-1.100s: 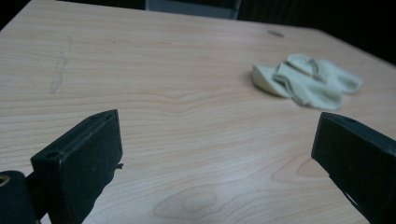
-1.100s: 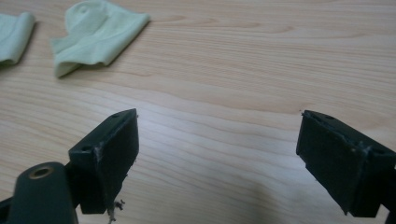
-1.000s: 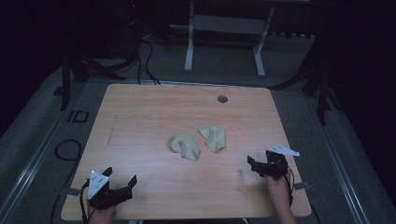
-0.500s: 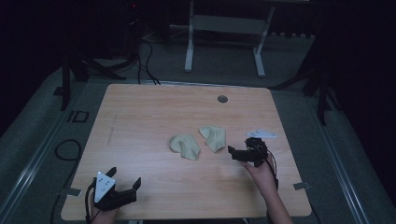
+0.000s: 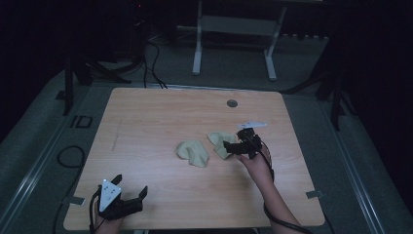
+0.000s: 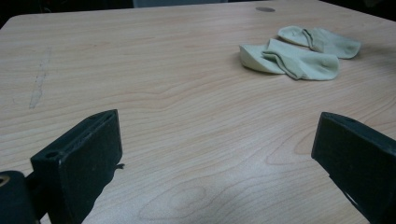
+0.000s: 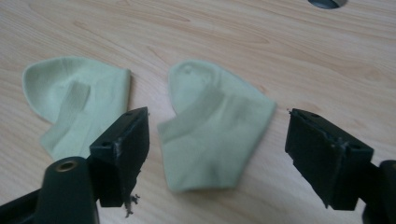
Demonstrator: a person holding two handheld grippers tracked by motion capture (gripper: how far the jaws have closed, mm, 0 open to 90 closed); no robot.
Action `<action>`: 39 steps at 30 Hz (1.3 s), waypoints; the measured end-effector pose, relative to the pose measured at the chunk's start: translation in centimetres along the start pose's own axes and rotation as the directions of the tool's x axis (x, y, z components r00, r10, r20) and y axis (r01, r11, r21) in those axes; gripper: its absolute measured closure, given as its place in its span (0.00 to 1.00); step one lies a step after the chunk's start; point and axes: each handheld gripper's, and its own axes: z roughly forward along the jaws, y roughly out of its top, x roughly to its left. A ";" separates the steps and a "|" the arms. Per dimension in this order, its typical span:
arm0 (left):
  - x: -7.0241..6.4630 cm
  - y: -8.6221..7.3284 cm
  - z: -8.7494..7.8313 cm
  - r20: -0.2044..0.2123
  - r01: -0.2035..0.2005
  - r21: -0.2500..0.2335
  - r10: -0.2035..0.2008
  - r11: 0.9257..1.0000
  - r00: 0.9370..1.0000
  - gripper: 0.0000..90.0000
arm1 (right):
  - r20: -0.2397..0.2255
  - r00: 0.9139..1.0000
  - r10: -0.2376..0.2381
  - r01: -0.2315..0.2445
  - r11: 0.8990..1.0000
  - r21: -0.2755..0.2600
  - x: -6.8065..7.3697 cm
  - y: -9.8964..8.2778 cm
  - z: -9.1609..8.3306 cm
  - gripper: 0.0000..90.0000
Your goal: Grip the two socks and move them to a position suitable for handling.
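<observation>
One sock (image 7: 215, 135) lies between the right hand-held gripper's (image 7: 217, 154) wide, just-closing jaws.

Right sock (image 5: 219, 142) partly hidden behind right gripper (image 5: 235, 146).

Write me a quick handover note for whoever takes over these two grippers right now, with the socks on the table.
Right gripper: open, its jaws have just been closing a little, either side of the right sock, not pressing on it.
Left gripper: open, holding nothing, at the near left part of the table.
Left sock: flat mid-table, beside the right one; whether they touch I cannot tell.
Done: nothing picked up so far.
Left: probably grip the right sock, then deal with the other.
</observation>
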 end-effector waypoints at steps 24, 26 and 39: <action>-0.2 0.1 -0.3 0.013 -0.043 0.001 0.043 0.999 0.999 0.02 | 0.042 0.998 0.036 -0.042 0.990 0.136 0.1 1.4 7.8 0.41; -0.1 0.0 -0.3 0.014 -0.039 0.001 0.039 0.999 0.999 0.02 | 0.049 0.999 0.005 -0.013 0.988 0.151 0.2 1.0 8.2 0.46; 0.0 0.0 -0.3 0.028 -0.029 0.007 0.028 1.000 0.999 0.02 | 0.079 0.993 -0.092 0.075 0.978 0.193 0.9 0.8 7.3 0.88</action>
